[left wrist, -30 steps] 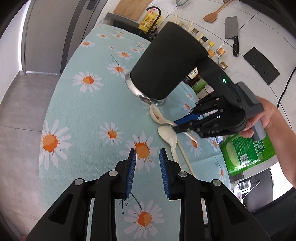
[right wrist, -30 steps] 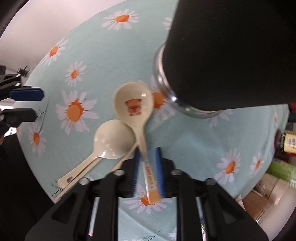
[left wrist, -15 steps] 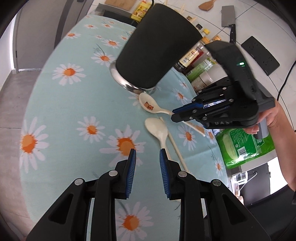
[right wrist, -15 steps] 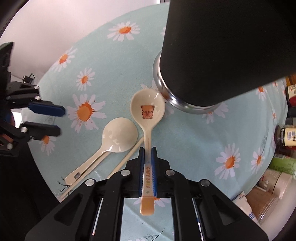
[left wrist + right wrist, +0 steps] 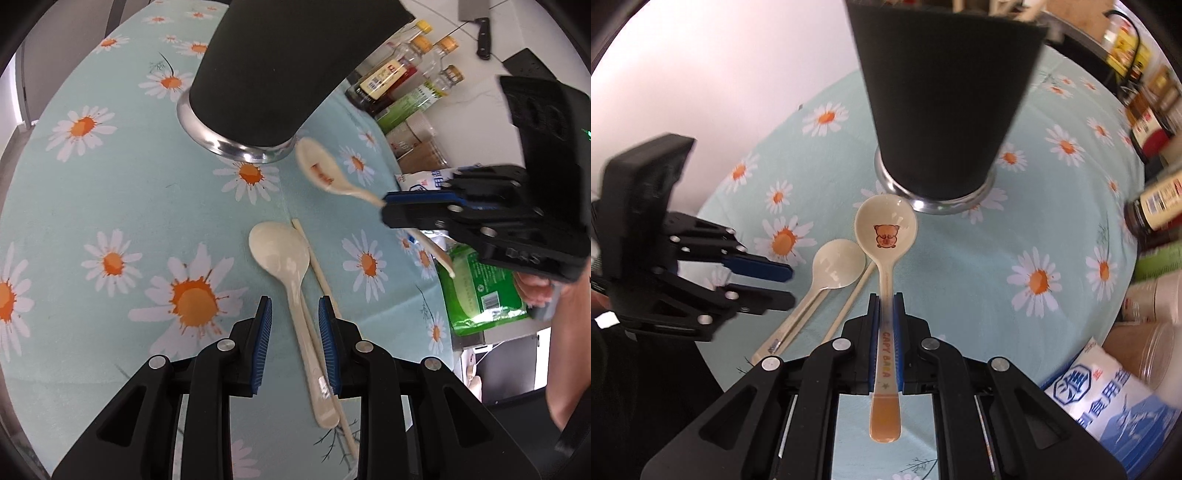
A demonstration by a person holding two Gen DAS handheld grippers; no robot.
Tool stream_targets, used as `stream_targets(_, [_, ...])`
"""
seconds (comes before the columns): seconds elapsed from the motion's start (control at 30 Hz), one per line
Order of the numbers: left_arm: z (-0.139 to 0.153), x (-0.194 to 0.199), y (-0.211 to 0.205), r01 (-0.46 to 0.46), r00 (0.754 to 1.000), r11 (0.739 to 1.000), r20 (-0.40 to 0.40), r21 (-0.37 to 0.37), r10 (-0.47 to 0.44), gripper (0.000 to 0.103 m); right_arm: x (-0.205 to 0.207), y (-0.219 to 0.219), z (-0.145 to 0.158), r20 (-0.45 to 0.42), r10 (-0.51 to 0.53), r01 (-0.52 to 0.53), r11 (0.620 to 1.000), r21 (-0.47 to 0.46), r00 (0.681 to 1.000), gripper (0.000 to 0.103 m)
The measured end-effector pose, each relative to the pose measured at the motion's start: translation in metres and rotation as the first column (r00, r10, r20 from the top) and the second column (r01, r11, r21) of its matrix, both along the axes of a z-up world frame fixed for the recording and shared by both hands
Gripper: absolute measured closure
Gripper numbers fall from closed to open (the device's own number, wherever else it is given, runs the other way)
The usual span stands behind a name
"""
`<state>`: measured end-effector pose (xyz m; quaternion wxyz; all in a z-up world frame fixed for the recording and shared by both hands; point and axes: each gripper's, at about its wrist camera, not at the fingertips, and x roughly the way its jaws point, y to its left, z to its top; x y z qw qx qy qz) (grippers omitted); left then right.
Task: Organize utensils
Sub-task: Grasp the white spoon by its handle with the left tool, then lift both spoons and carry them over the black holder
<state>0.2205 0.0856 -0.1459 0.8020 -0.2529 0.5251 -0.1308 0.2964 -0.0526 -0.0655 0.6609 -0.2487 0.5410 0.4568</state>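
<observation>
My right gripper point(image 5: 886, 301) is shut on the handle of a cream spoon with a bear picture point(image 5: 885, 229) and holds it lifted above the cloth, in front of the tall black utensil holder point(image 5: 942, 92). The same spoon point(image 5: 321, 171) and gripper point(image 5: 413, 206) show in the left wrist view. A plain cream spoon point(image 5: 280, 251) and a chopstick point(image 5: 319, 273) lie on the daisy tablecloth. My left gripper point(image 5: 294, 328) is open, its fingers either side of the plain spoon's handle.
Sauce bottles and jars point(image 5: 399, 85) stand beyond the table's far right edge, with a green bag point(image 5: 480, 291) and a white salt bag point(image 5: 1108, 391) beside it. The table edge point(image 5: 439, 295) drops off close to the right.
My right gripper closed on the bear spoon's handle and lifted it off the cloth. My left gripper moved right and forward until it straddled the plain spoon's handle.
</observation>
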Motion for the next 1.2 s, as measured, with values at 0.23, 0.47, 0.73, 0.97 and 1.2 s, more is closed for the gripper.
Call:
stream_targets(0.23, [-0.006, 0.024, -0.007, -0.043, 0.994, 0.999, -0.098, 0.009, 0.044, 0.078, -0.004, -0.024, 0.004, -0.033, -0.061, 0.064, 0.991, 0.119, 0.998, 0.095])
stream_targets(0.47, [-0.004, 0.043, -0.015, -0.051, 0.98, 0.997, -0.189, 0.054, 0.061, 0.078, -0.004, -0.044, 0.004, -0.071, -0.095, 0.108, 0.971, 0.214, 0.993, 0.095])
stream_targets(0.73, [0.002, 0.053, -0.045, 0.016, 0.978, 0.947, -0.201, 0.319, 0.051, 0.093, -0.002, -0.055, 0.005, -0.108, -0.104, 0.132, 0.943, 0.304, 0.989, 0.095])
stream_targets(0.97, [0.003, 0.053, -0.042, -0.01, 0.977, 0.955, -0.201, 0.296, 0.072, 0.096, 0.001, -0.064, 0.011, -0.126, -0.102, 0.14, 0.927, 0.348, 0.987, 0.095])
stream_targets(1.2, [0.013, 0.047, -0.046, -0.02, 0.981, 0.957, -0.178, 0.291, 0.075, 0.097, 0.0, -0.064, 0.013, -0.15, -0.096, 0.146, 0.916, 0.374, 0.984, 0.095])
